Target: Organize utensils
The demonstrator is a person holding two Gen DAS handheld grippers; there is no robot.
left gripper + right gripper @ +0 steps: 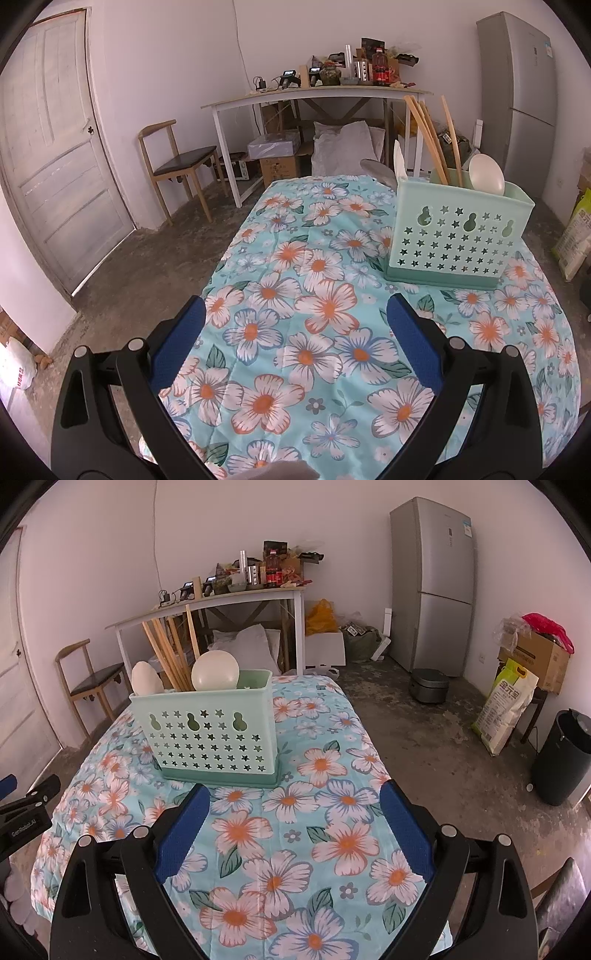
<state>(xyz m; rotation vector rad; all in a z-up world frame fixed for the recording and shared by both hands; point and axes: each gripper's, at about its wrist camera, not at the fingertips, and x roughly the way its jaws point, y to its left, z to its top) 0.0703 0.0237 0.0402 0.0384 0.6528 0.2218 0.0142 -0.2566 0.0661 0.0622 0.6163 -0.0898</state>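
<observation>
A mint-green utensil holder [458, 236] [210, 734] with star cut-outs stands upright on the floral tablecloth [295, 332] [295, 830]. Wooden chopsticks [424, 133] [166, 650], a white ladle [487, 174] [215, 672] and a white spoon [146, 679] stick out of its top. In the left wrist view a grey utensil tip [376, 170] shows behind the holder. My left gripper [295, 306] is open over the cloth, left of and nearer than the holder. My right gripper [295, 790] is open just in front of the holder. Neither has anything between its fingers.
The left gripper's black body [26, 805] shows at the left edge of the right wrist view. Beyond the table stand a cluttered white desk [314, 96] [221, 602], a wooden chair [177, 162], a fridge [432, 587], a rice cooker [430, 685], a black bin [561, 757] and a rice bag [506, 705].
</observation>
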